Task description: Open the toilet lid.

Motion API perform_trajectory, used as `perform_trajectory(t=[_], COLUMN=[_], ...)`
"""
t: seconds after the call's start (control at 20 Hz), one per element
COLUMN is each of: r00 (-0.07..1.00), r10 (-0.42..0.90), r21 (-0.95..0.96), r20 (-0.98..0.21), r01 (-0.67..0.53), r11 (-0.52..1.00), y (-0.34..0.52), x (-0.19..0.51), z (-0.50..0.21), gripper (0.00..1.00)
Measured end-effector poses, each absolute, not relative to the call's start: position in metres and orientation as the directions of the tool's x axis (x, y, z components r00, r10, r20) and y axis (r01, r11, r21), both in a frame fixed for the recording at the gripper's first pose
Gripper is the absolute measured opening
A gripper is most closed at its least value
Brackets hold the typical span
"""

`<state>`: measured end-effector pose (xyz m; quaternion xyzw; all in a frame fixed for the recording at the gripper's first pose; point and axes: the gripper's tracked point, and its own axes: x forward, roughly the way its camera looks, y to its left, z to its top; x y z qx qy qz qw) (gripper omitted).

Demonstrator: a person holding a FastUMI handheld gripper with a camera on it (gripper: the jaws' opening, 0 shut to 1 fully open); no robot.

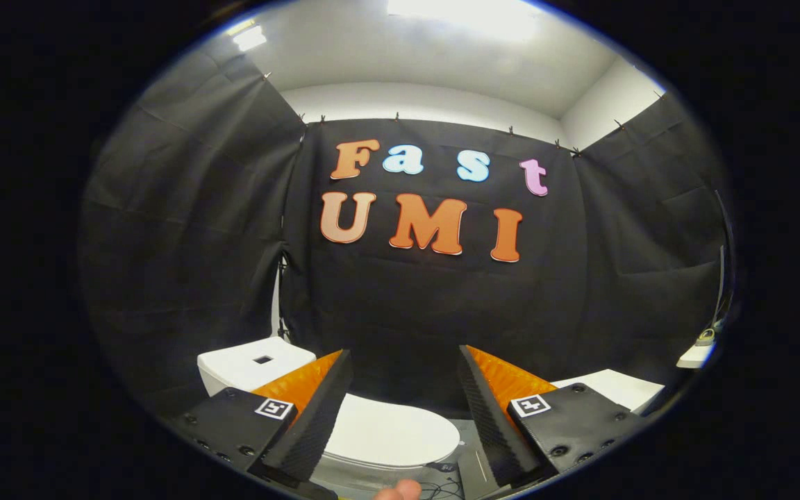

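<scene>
Tool (405, 396) fingers spread apart, gripping nothing, held level above the toilet, likely lining up on the lid's front edge before dropping; toilet lid (389, 434) down flat on the bowl, lying below and between the fingers, so not yet opened; tank (251, 364) beyond the left finger against the booth cloth; square patterned marker tags on both finger mounts, no readable brand on the toilet; fingertip (400, 492) of a person near the cables.

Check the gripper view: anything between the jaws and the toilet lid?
Nothing. In the gripper view the gripper is open, its jaws spread apart and holding nothing. The closed toilet lid lies below and between them, with only open air in that stretch.
</scene>
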<state>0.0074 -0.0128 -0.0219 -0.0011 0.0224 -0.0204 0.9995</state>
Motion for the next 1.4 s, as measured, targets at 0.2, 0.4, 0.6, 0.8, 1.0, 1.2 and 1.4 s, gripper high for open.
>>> perform_trajectory(t=[0.2, 0.4, 0.6, 0.8, 1.0, 1.2, 1.4], r00=[0.995, 0.993, 0.978, 0.939, 0.884, 0.815, 0.779], r10=[-0.103, -0.086, -0.132, -0.219, -0.278, -0.292, -0.209], r21=[0.206, 0.455, 0.721, 0.783, 0.762, 0.700, 0.667], r20=[-0.002, -0.083, -0.163, -0.265, -0.375, -0.501, -0.592], r01=[0.101, 0.114, 0.209, 0.342, 0.465, 0.580, 0.618], r11=[0.973, 0.883, 0.661, 0.520, 0.451, 0.418, 0.415], y=[-0.040, -0.066, -0.117, -0.154, -0.175, -0.184, -0.169], x=[0.031, 0.055, 0.070, 0.056, 0.043, 0.032, 0.019], z=[-0.044, -0.139, -0.244, -0.338, -0.408, -0.484, -0.535], gripper=[0.98, 0.98, 0.99, 0.98, 0.99, 0.99, 0.98])
